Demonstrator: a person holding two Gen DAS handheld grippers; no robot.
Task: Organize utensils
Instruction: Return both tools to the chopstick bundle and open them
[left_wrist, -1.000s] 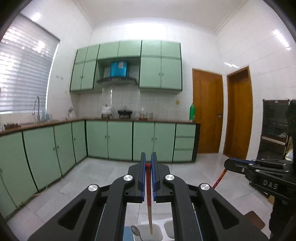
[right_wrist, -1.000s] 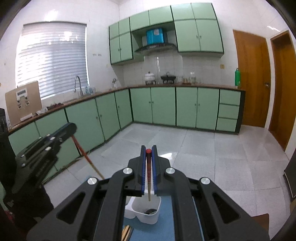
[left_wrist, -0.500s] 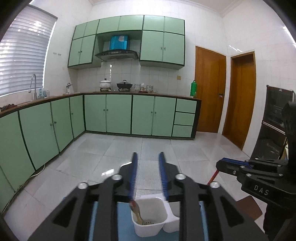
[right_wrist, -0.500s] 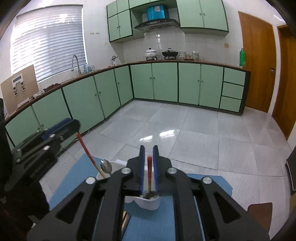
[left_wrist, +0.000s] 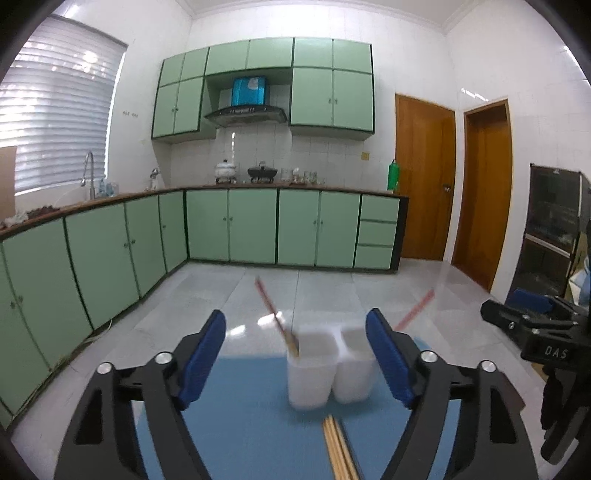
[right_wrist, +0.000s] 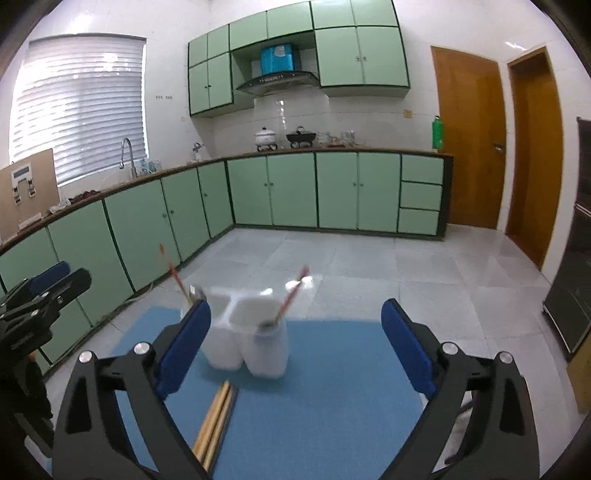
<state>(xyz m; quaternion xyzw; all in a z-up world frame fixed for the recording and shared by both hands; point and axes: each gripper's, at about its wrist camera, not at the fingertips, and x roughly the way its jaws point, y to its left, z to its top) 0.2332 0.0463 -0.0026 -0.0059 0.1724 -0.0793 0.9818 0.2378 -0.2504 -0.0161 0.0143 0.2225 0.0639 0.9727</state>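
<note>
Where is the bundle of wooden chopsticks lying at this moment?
The wooden chopsticks lie flat on the blue mat, just in front of the white holder, low in both wrist views.

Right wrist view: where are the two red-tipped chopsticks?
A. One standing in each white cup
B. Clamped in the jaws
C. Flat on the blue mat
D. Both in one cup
A: one red-tipped chopstick leans out of the left white cup, the other out of the right cup.
</note>
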